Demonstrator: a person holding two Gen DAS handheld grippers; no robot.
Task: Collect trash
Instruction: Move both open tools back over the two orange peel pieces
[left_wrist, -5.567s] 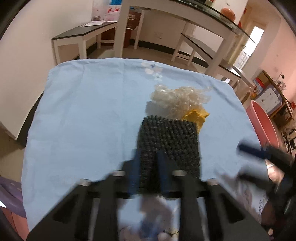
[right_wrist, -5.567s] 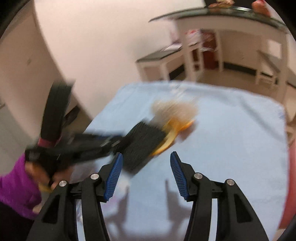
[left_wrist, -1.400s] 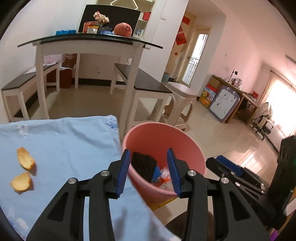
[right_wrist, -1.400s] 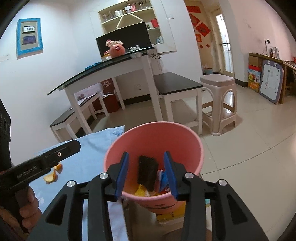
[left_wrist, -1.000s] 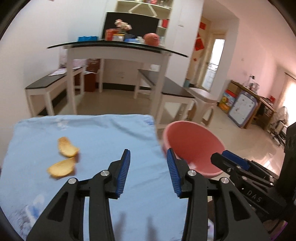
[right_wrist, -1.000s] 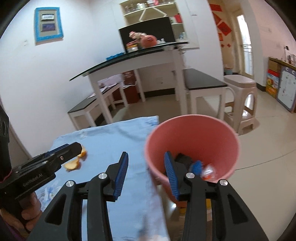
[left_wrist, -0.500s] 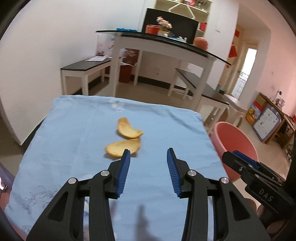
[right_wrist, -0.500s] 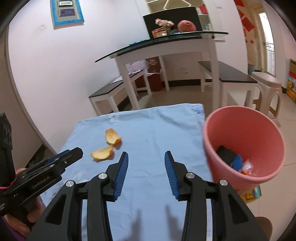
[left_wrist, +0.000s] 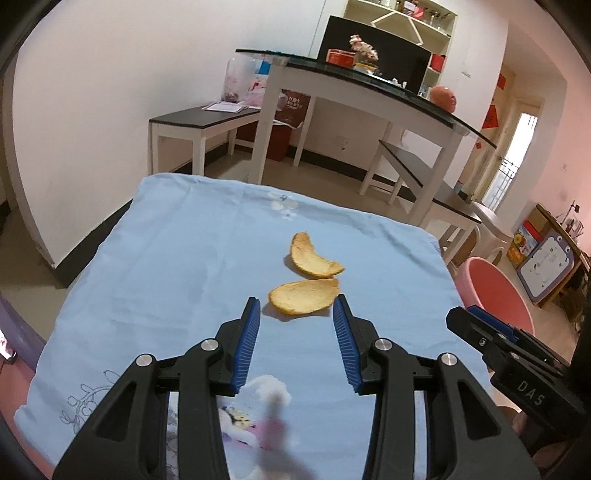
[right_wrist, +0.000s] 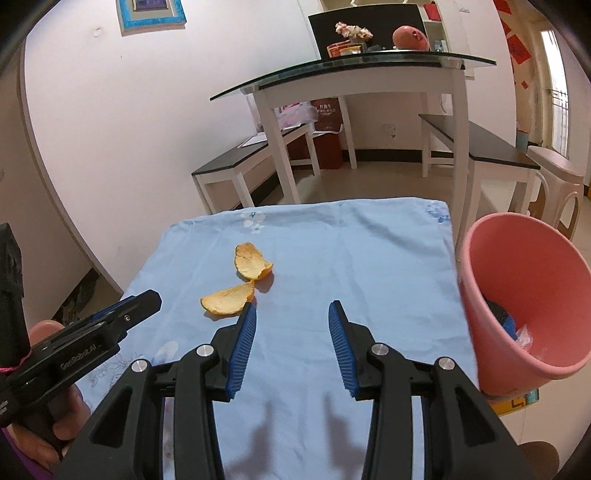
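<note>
Two orange peels lie on the light blue cloth (left_wrist: 177, 258) in the middle of the table. The nearer peel (left_wrist: 303, 295) (right_wrist: 228, 298) rests just beyond the tips of my left gripper (left_wrist: 297, 308), which is open and empty. The farther peel (left_wrist: 312, 257) (right_wrist: 252, 263) lies just behind it. My right gripper (right_wrist: 291, 309) is open and empty too, over bare cloth to the right of the peels. The pink bin (right_wrist: 524, 302) (left_wrist: 493, 288) stands off the table's right edge, with a dark scrubber and wrappers inside.
A white glass-topped table (right_wrist: 369, 66) with dark benches (left_wrist: 207, 118) stands behind, across open floor. A plastic stool (right_wrist: 557, 173) is beyond the bin. A hand (right_wrist: 40, 424) holds the left gripper at the lower left of the right wrist view. The wall runs along the left.
Both grippers swung left from over the pink bin to the table. The peels have come nearer, now just ahead of the left gripper's tips. Both jaws kept the same gap.
</note>
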